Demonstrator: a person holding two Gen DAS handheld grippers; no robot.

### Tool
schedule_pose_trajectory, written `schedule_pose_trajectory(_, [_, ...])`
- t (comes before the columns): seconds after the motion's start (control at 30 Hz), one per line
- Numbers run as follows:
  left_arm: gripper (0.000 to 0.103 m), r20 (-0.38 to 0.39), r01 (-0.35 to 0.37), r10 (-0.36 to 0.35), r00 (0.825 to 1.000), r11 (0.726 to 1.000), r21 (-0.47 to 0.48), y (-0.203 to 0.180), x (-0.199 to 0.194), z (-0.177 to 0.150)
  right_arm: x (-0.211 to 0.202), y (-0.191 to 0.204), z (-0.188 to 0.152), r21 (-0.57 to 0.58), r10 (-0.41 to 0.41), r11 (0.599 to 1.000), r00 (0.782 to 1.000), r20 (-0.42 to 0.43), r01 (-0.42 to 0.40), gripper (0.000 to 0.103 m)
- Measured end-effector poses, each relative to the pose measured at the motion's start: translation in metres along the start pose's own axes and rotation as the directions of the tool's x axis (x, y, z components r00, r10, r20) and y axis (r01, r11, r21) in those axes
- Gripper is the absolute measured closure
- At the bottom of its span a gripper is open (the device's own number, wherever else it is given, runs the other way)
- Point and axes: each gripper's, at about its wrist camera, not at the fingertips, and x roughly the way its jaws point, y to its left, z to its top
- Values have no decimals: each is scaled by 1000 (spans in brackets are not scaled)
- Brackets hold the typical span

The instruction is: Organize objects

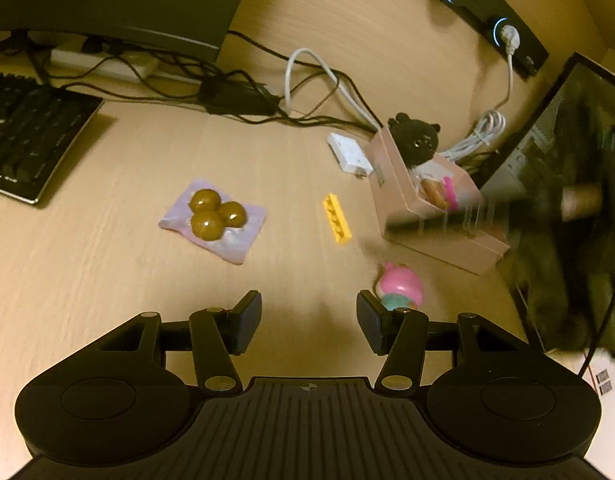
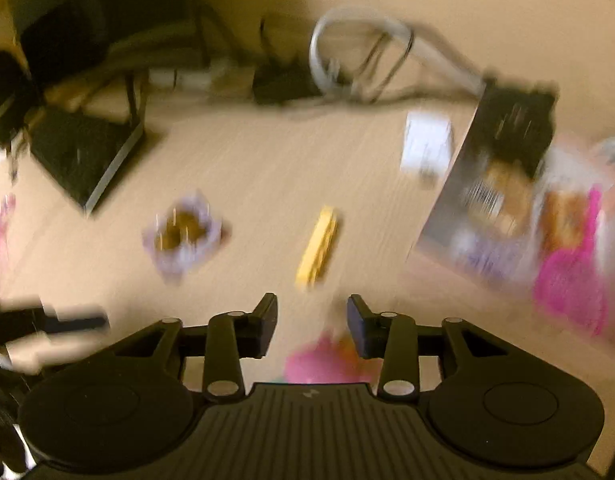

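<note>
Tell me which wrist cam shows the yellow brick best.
Left wrist: the yellow brick is sharp there, studs visible, lying flat on the desk. Right wrist shows it only as a motion-blurred yellow streak.

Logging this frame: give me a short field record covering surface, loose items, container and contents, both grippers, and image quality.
surface: light wooden desk
loose items: purple packet of three brown balls; yellow brick; pink toy; white adapter
container: pink cardboard box, open, beside the yellow brick
box contents: black plush, a pink item, others unclear
left gripper: jaws open, empty, above the desk
right gripper: jaws open, empty, pink toy just below it
image quality: right wrist view heavily motion-blurred; left wrist view mostly sharp
</note>
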Motion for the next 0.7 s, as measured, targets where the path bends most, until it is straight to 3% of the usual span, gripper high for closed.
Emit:
schedule_pose_trajectory(0.13, [46, 18, -7, 6, 1000, 1000, 14, -2, -7, 3, 5, -15, 71, 45, -25, 999, 998, 66, 22, 45])
schedule_pose_trajectory(0.33, [46, 50, -31, 33, 998, 999, -42, 14, -26, -1, 80, -58, 155, 87, -171, 980, 983, -73, 177, 45])
schedule_pose_trajectory(0.57, [46, 79, -68, 82, 994, 984, -162, 43, -43, -11, 139, -73, 173, 20, -250, 966, 954, -167, 256, 45])
schedule_pose_trajectory(0.63, [46, 80, -77, 92, 992, 981, -179, 47, -44, -12, 146, -71, 171, 4, -245, 968, 953, -179, 250, 51])
schedule_pose_trajectory(0.7, [46, 75, -89, 104, 992, 980, -180, 48, -44, -12, 147, -67, 166, -7, -241, 970, 954, -178, 244, 67])
